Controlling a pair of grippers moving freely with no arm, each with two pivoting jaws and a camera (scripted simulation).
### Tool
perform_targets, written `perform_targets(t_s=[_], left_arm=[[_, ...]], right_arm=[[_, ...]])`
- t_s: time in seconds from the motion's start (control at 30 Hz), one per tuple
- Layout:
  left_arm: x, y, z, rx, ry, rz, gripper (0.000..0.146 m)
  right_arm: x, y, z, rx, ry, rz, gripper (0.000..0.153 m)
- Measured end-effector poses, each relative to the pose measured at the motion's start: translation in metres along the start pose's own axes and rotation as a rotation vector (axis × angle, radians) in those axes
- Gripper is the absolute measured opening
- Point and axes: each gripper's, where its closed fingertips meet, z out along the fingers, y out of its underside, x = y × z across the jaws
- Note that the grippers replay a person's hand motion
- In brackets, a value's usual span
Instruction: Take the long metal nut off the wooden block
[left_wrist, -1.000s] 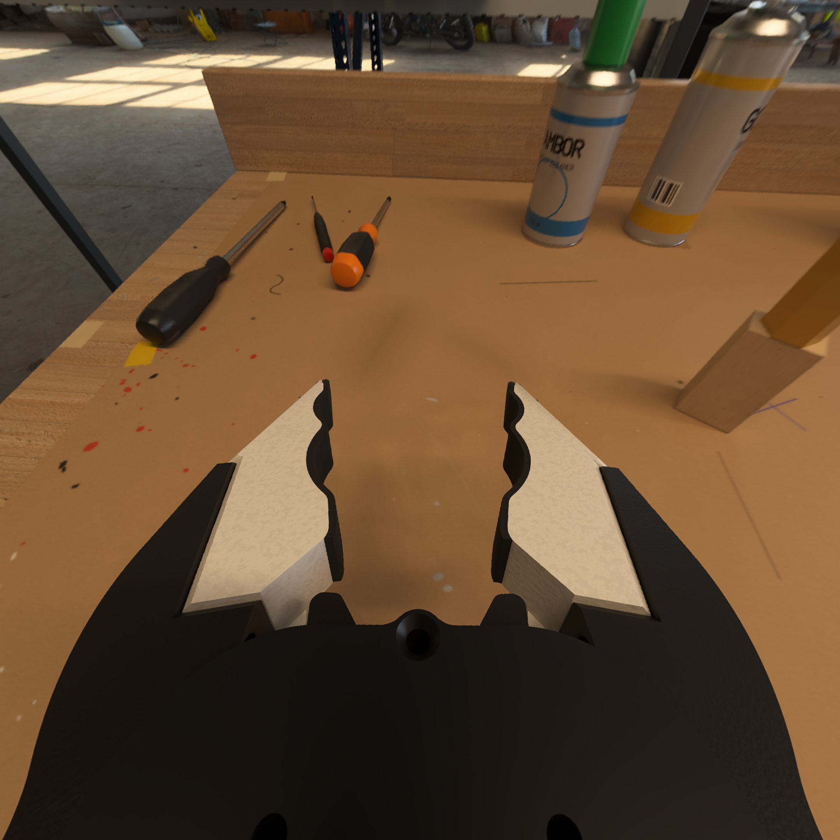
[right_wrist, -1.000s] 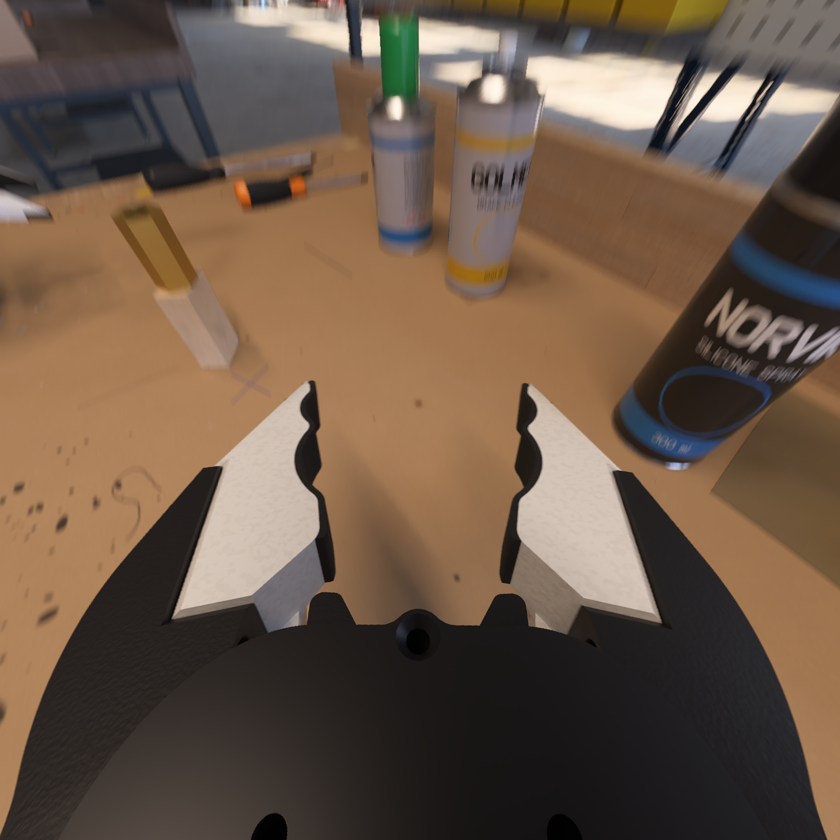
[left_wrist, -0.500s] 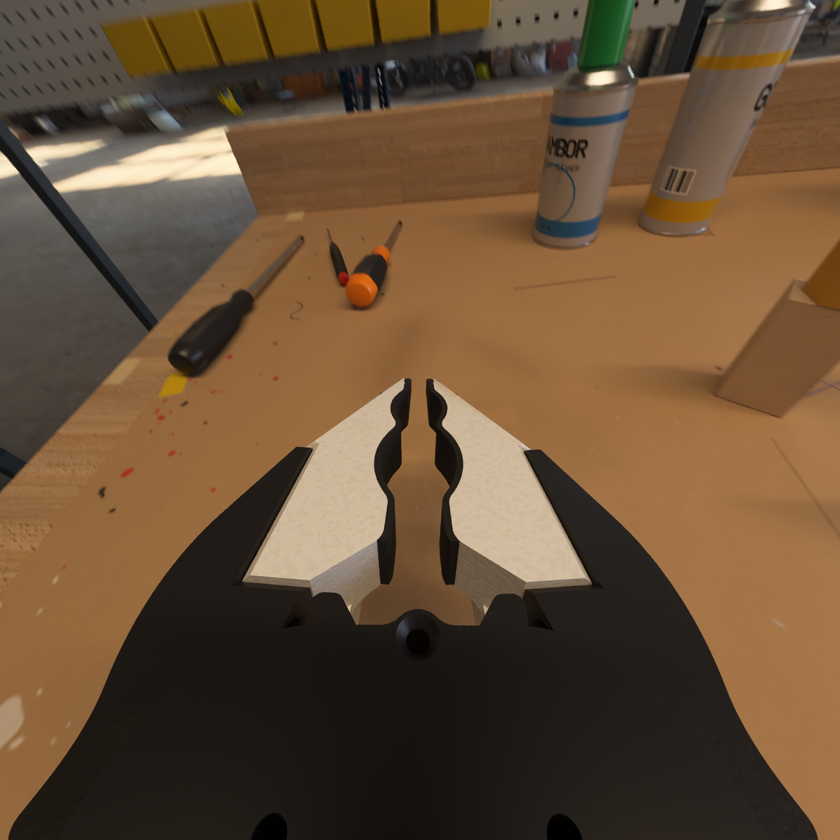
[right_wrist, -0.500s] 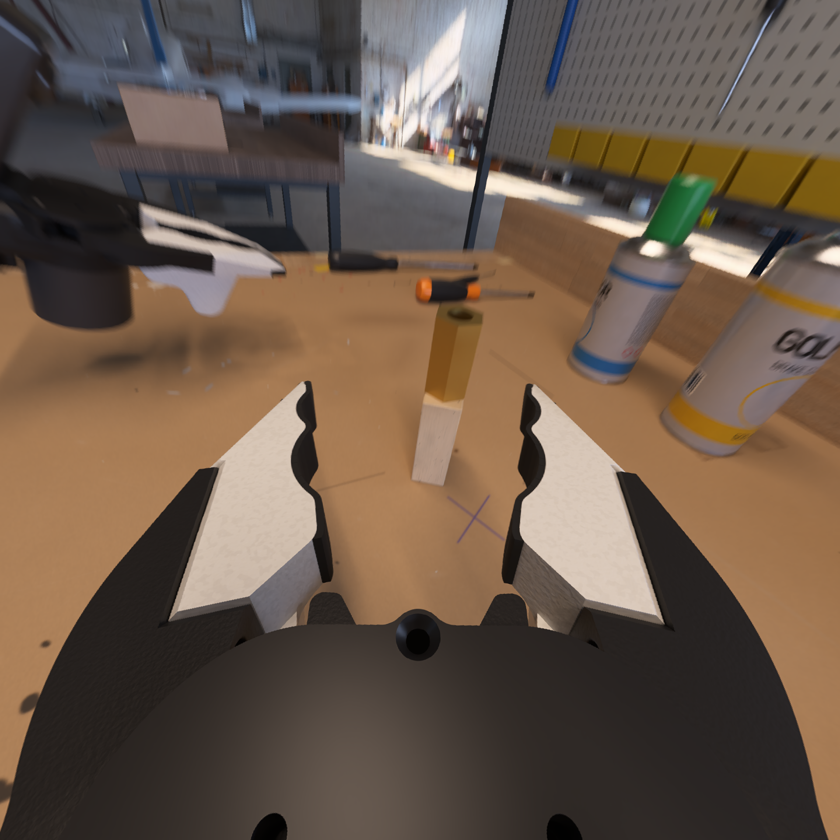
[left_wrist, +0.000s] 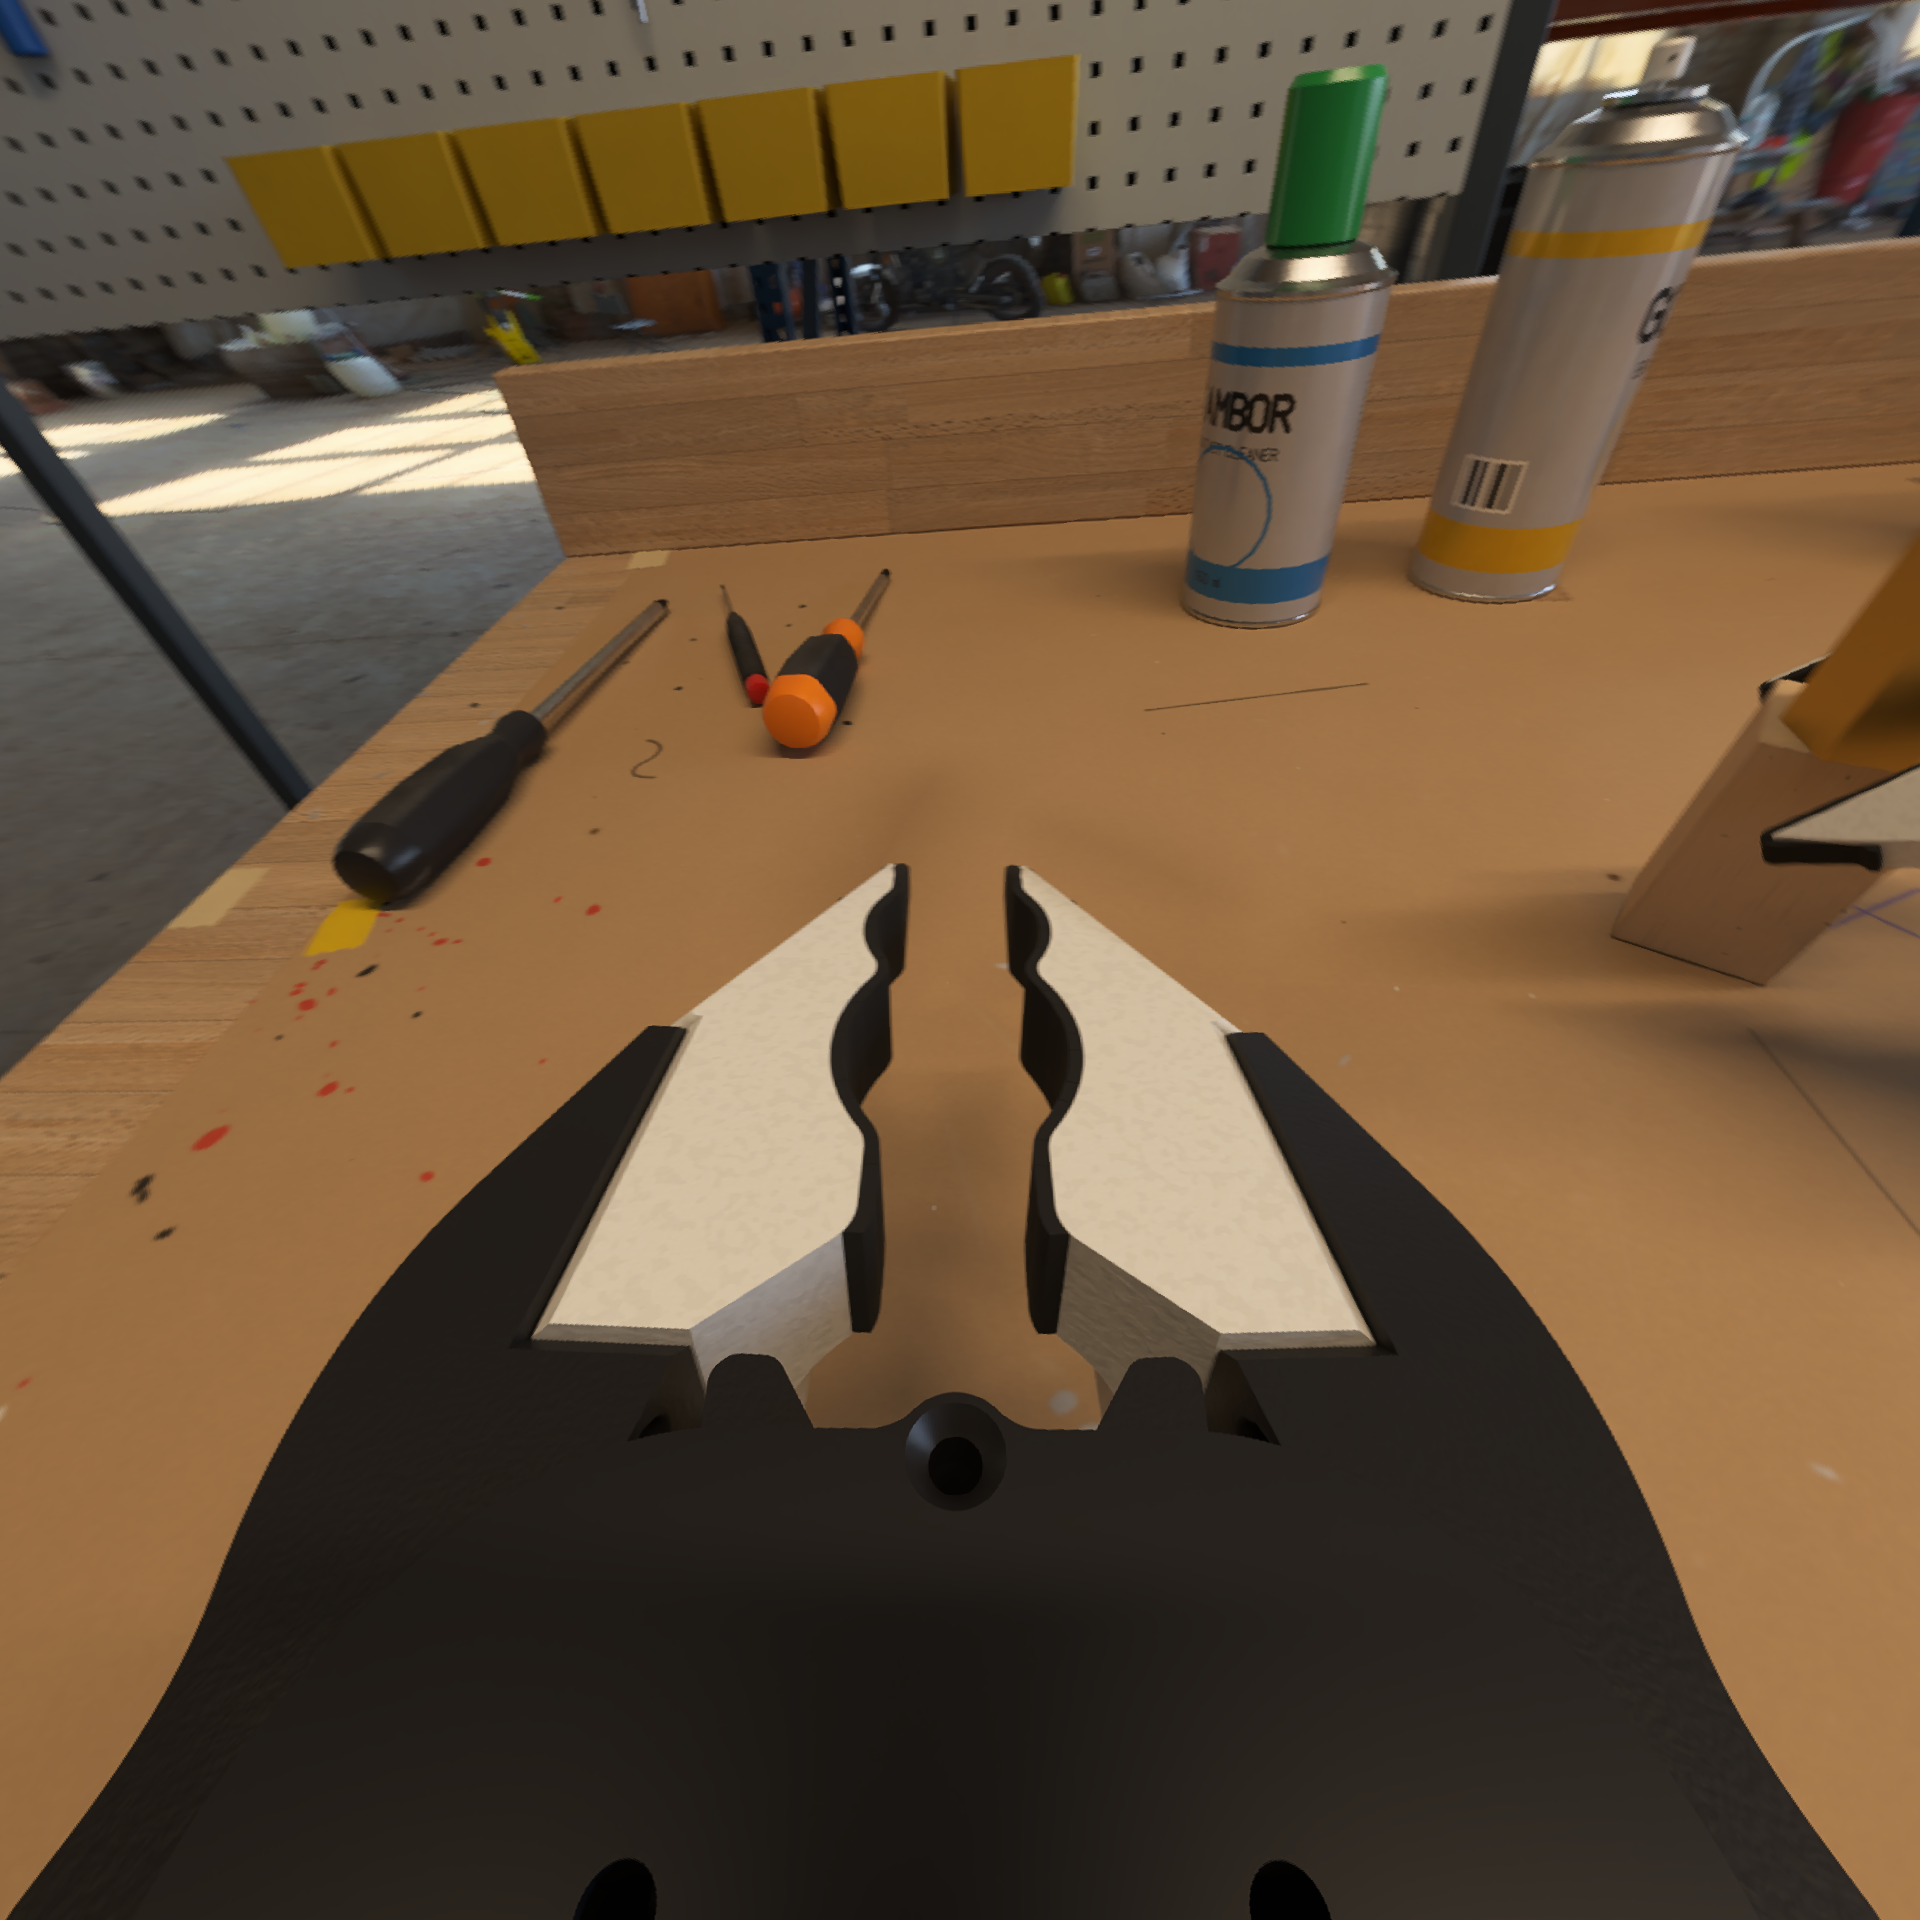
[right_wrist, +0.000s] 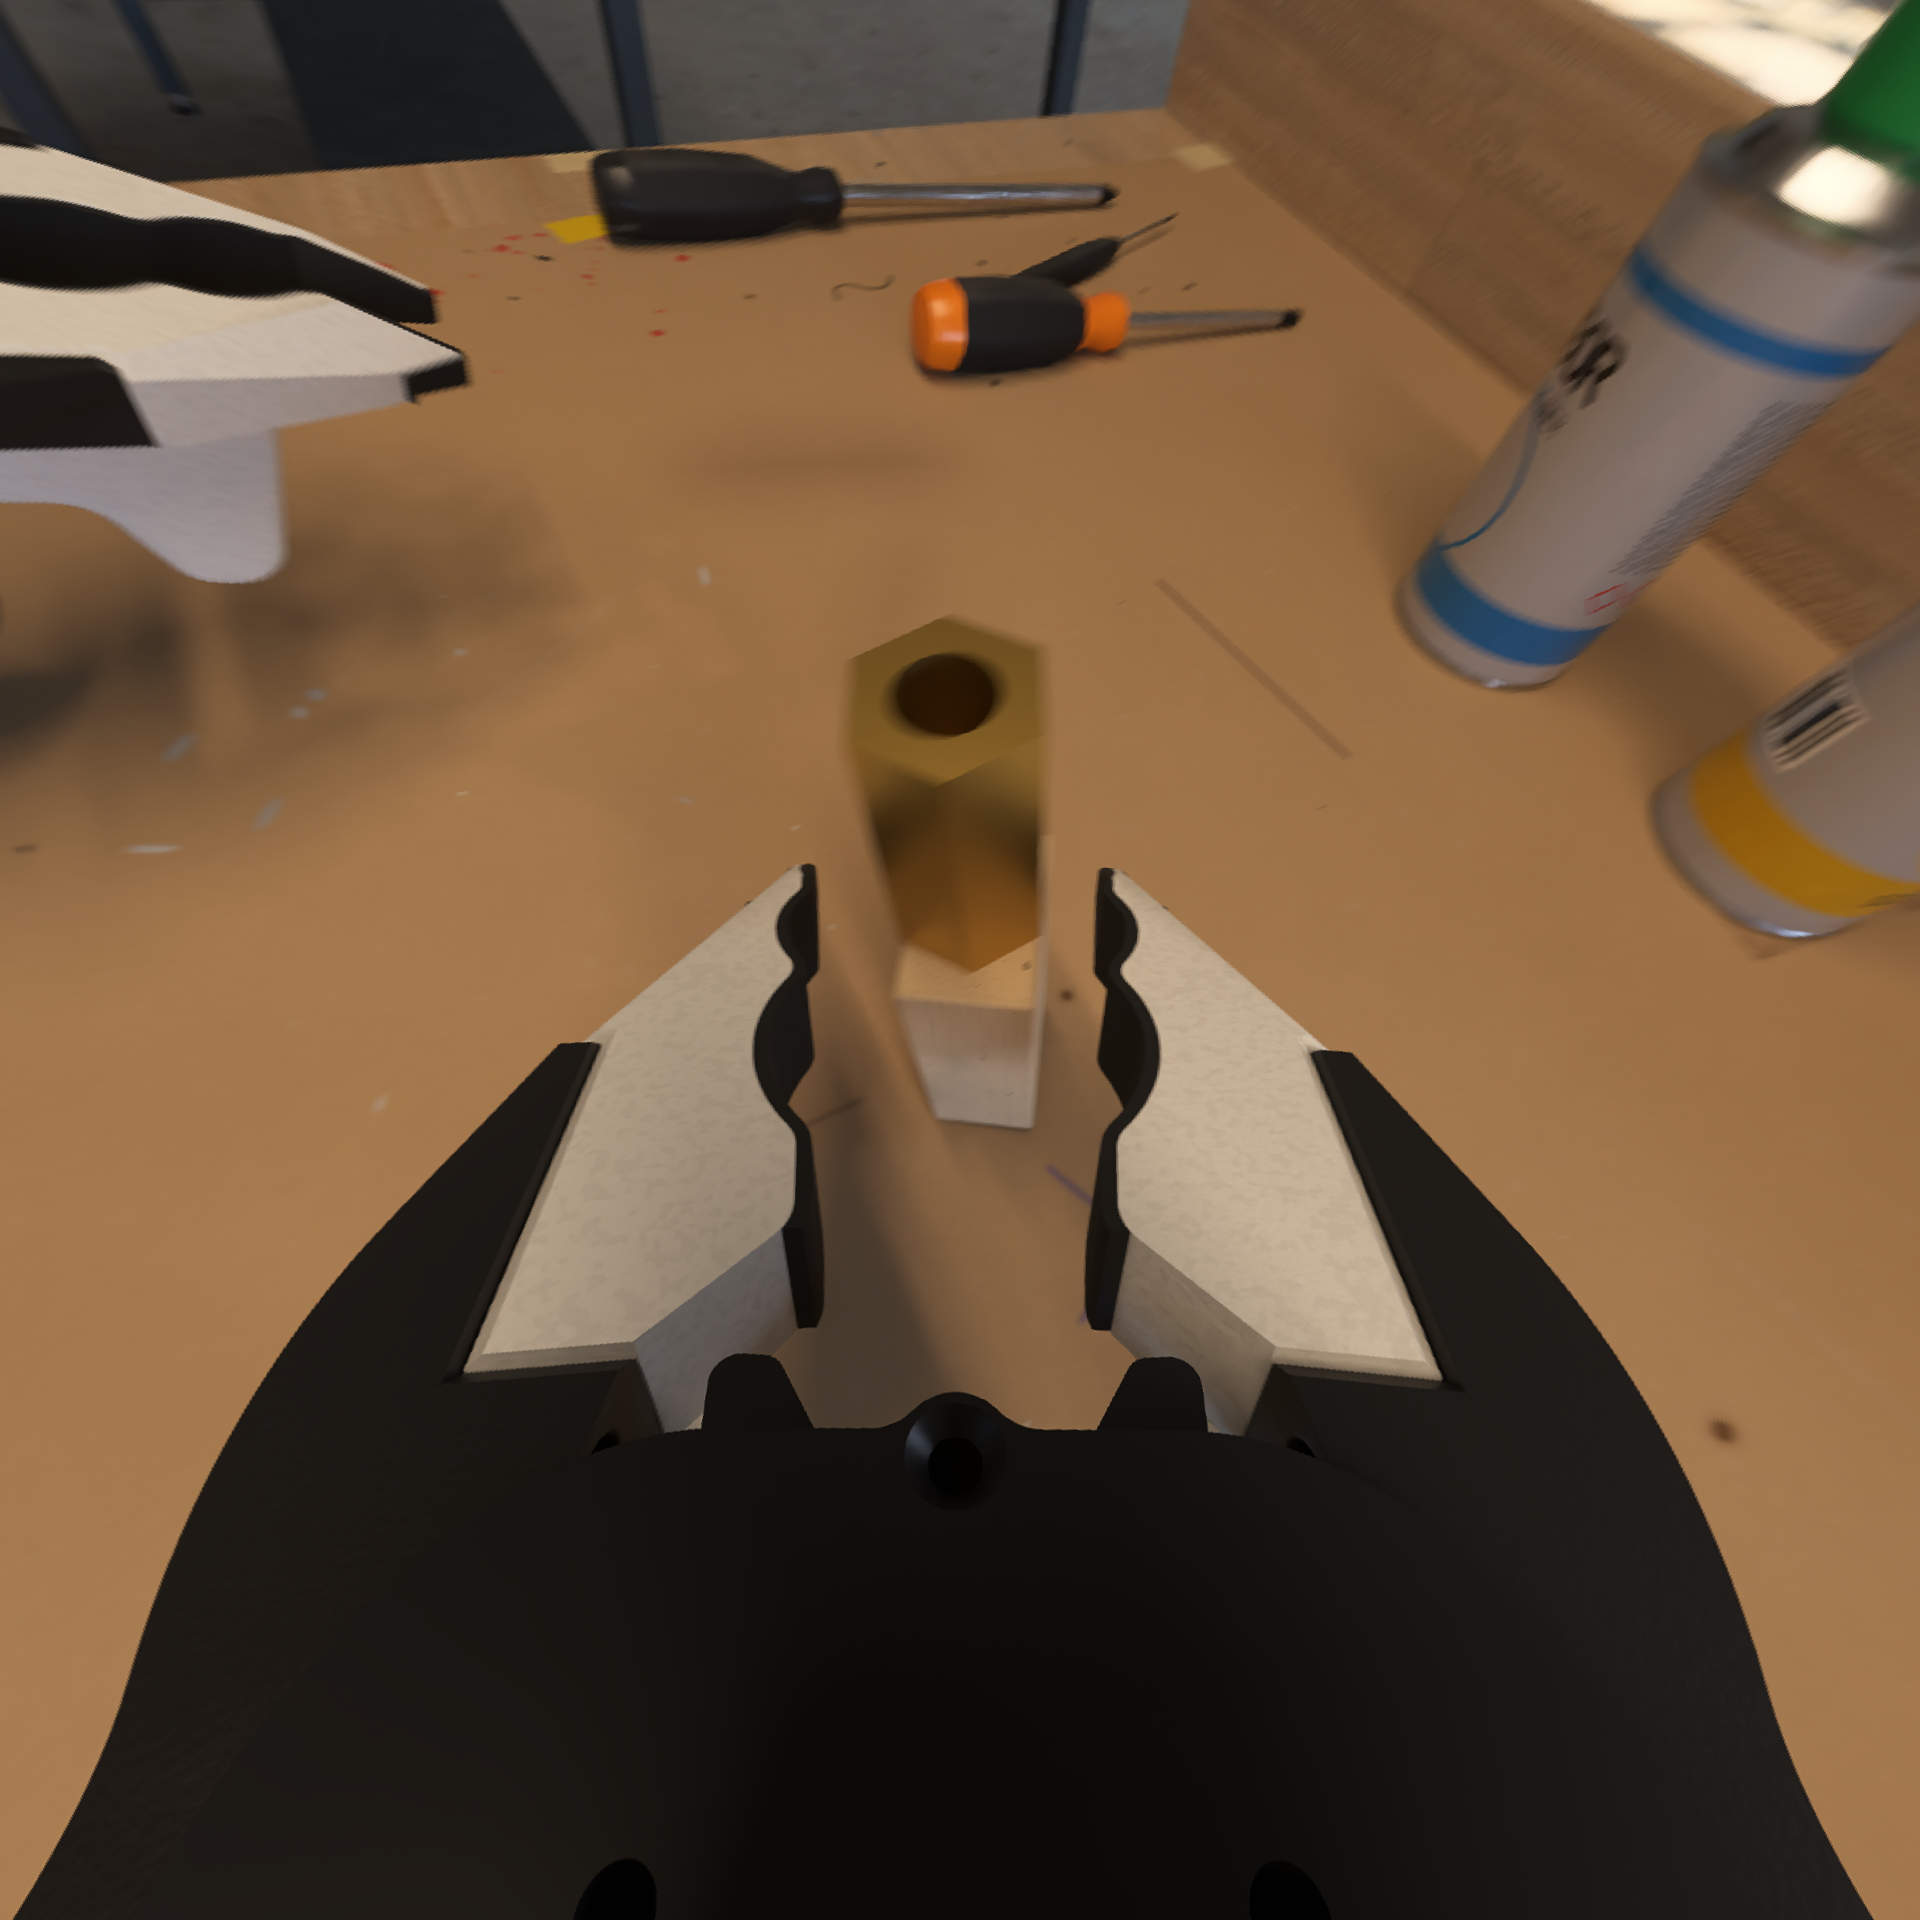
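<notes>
Right gripper is spread wide, nothing pinched, looking down on the long metal nut, which stands upright on the wooden block. Nut and block sit just ahead of the fingertips, lined up with the gap, no contact visible. The nut is blurred, but its hexagonal top and dark bore read clearly. The block's base is partly hidden behind the left finger.

Left gripper has its fingers close together with a narrow gap between them, holding nothing, over bare workbench. In its view the nut and block are cut off at the right edge, with one tip of the right gripper crossing in front.

This view alone shows the pegboard and yellow bins. Three screwdrivers lie ahead: black-handled, orange-capped, and a thin one. Two spray cans stand by the back board.
</notes>
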Motion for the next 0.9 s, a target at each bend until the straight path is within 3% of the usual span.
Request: perform_targets(t_s=[0.1,0.23,0.37,0.5,0.67,0.9], left_arm=[[0.003,-0.009,-0.003,-0.005,-0.059,0.024,0.01],[0.014,-0.046,-0.02,0.105,-0.08,0.039,0.011],[0.034,-0.099,-0.051,0.318,-0.125,0.085,0.011],[0.079,-0.143,-0.069,0.539,-0.074,0.097,0.013],[0.165,-0.172,-0.065,0.695,0.088,0.109,0.014],[0.305,-0.188,-0.033,0.634,0.35,0.194,0.018]], right_arm=[[0.013,-0.008,-0.001,0.052,0.096,-0.033,0.036],[0.022,-0.029,-0.021,0.178,0.109,0.005,0.028],[0.029,-0.062,-0.07,0.367,0.18,-0.08,0.026],[0.051,-0.077,-0.138,0.511,0.311,-0.162,0.026],[0.091,-0.053,-0.229,0.546,0.521,-0.262,0.026],[0.157,0.024,-0.333,0.446,0.761,-0.15,0.026]])
